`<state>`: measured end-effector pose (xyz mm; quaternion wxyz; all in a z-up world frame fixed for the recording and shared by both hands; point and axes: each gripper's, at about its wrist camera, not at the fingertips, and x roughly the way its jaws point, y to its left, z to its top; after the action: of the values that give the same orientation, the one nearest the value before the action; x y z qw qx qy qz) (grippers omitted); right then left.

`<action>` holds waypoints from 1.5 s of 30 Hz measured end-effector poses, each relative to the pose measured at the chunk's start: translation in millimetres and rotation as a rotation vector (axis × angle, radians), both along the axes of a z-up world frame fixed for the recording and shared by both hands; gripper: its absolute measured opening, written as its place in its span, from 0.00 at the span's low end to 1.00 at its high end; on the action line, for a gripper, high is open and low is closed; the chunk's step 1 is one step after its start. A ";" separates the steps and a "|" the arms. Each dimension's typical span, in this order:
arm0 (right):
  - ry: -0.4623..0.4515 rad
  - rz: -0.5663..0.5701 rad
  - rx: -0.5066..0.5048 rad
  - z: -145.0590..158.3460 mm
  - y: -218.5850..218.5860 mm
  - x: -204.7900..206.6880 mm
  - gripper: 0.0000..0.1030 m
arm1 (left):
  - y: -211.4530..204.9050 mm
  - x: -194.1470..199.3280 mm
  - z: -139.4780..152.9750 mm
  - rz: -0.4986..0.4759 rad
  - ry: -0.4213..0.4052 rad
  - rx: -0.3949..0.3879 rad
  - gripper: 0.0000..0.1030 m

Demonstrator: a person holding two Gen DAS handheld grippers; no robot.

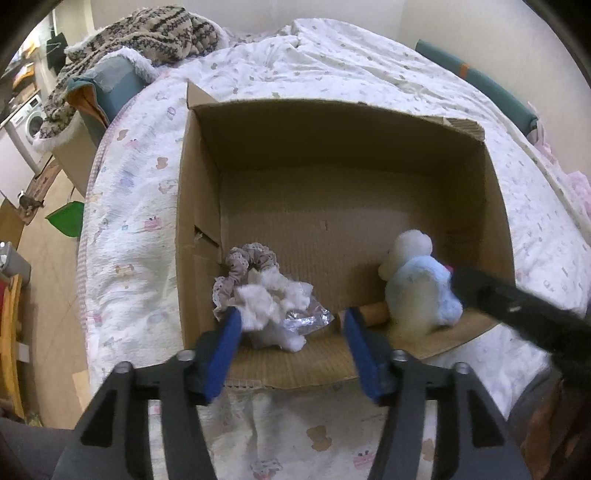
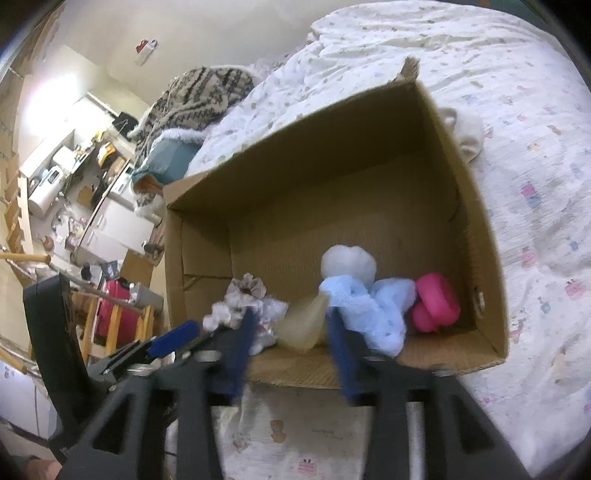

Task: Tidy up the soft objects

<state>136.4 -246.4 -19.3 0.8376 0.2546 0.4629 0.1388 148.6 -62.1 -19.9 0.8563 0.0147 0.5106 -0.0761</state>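
An open cardboard box [image 1: 199, 192] [image 2: 476, 206] lies on the bed. Inside near its front are a grey lace scrunchie [image 1: 247, 264] [image 2: 247, 288], a white fluffy scrunchie [image 1: 273, 306] [image 2: 269, 314] on silver foil [image 1: 306, 321], a blue and white plush toy [image 1: 421, 284] [image 2: 365, 306], and a pink soft object [image 2: 436, 302]. My left gripper [image 1: 291, 328] is open and empty at the box's front edge, its left finger beside the white scrunchie. My right gripper [image 2: 291, 328] is open and empty just before the plush; it shows blurred in the left wrist view [image 1: 517, 306].
The bed's white printed quilt [image 1: 332, 59] [image 2: 517, 110] surrounds the box. A patterned knit blanket [image 1: 147, 33] [image 2: 199, 96] and a teal cushion [image 1: 114, 85] lie at the far left. A cream cloth [image 2: 465, 133] sits behind the box. Cluttered furniture stands left of the bed.
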 end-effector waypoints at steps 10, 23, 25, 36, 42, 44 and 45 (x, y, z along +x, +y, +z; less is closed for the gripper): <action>-0.106 -0.096 -0.083 27.0 -14.9 -14.6 0.87 | 11.7 -12.8 29.8 0.045 -0.107 0.018 0.55; -0.192 -0.113 -0.232 56.3 -11.3 -52.8 0.90 | 35.7 -51.1 55.5 0.055 -0.181 -0.024 0.71; -0.207 -0.114 -0.249 59.7 -11.0 -60.9 0.95 | 39.5 -59.2 58.2 0.060 -0.195 -0.029 0.76; -0.229 -0.116 -0.326 58.5 1.4 -87.4 0.97 | 58.4 -99.4 66.8 0.096 -0.289 -0.054 1.00; -0.239 -0.133 -0.385 50.3 10.2 -95.3 1.00 | 60.8 -104.9 59.3 0.117 -0.297 -0.030 1.00; -0.233 -0.134 -0.405 46.1 13.9 -96.3 1.00 | 61.7 -106.2 57.5 0.111 -0.294 -0.045 1.00; -0.229 -0.129 -0.412 44.1 15.3 -95.5 1.00 | 60.9 -106.3 57.0 0.108 -0.296 -0.039 1.00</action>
<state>40.9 -231.1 24.8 0.9260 0.0900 0.3664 0.0156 42.4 -1.2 37.1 0.9252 -0.0182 0.3772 -0.0369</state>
